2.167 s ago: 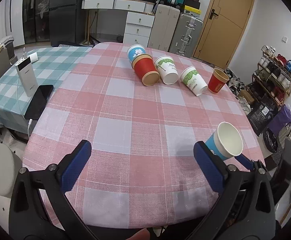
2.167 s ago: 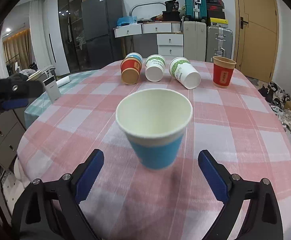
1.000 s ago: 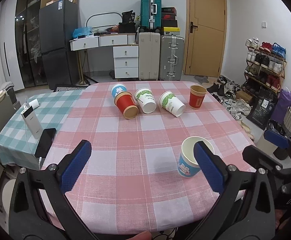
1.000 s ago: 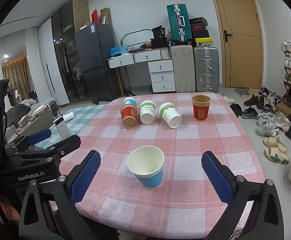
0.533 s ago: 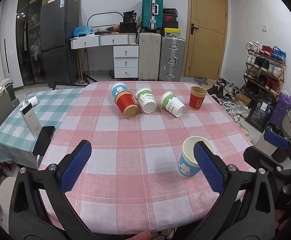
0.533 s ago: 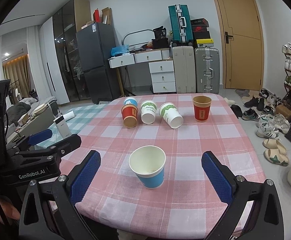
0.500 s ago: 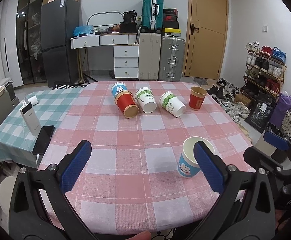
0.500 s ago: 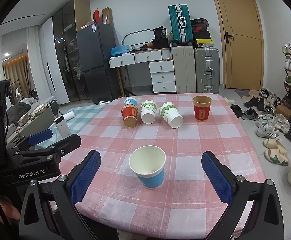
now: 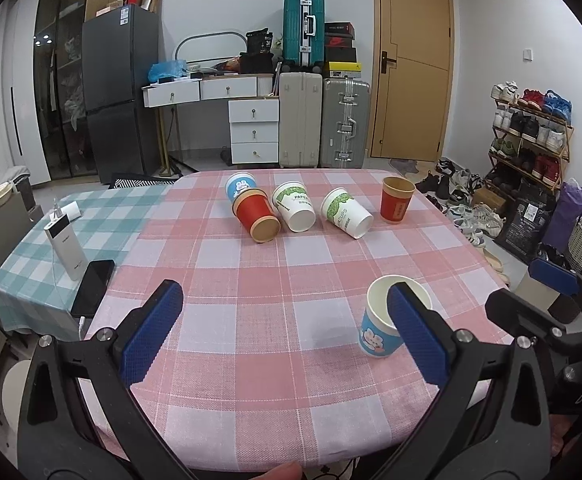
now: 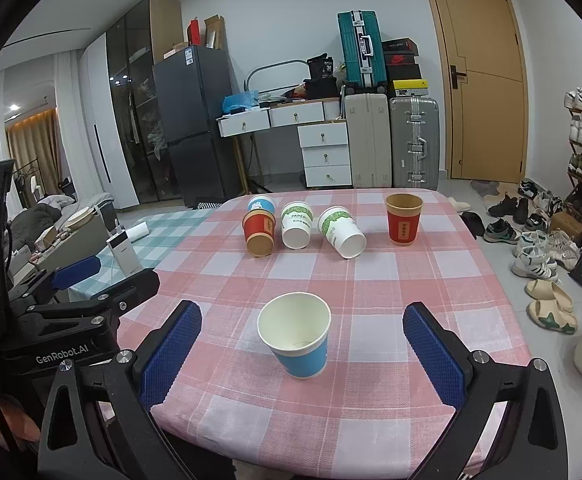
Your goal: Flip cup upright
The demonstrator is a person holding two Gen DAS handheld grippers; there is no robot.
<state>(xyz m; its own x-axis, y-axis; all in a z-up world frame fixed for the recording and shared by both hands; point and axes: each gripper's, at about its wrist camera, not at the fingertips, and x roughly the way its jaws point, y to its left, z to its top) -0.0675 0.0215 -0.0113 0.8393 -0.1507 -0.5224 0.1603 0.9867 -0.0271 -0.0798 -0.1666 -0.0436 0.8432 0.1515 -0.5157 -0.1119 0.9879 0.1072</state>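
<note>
A blue paper cup [image 10: 297, 340] stands upright and free on the pink checked tablecloth [image 10: 391, 280] near the table's front edge; it also shows in the left wrist view [image 9: 383, 330], partly behind my right finger. My right gripper [image 10: 303, 354] is open and empty, held back from the cup. My left gripper [image 9: 287, 336] is open and empty above the front edge. At the far side, a red cup [image 10: 259, 234], a blue cup [image 10: 261, 203] and two white-green cups [image 10: 297, 226] [image 10: 341, 232] lie on their sides. A red cup [image 10: 403, 219] stands upright.
A power bank [image 9: 65, 242] and a phone [image 9: 93, 288] lie on a green checked cloth at the left. Suitcases [image 9: 323, 120], drawers, a fridge and a door stand behind the table. A shoe rack [image 9: 531, 140] and shoes are on the right.
Over the last two seconds both grippers pulled back and rose from the table, the right one leaving the blue cup standing. In the last half second nothing visibly moved.
</note>
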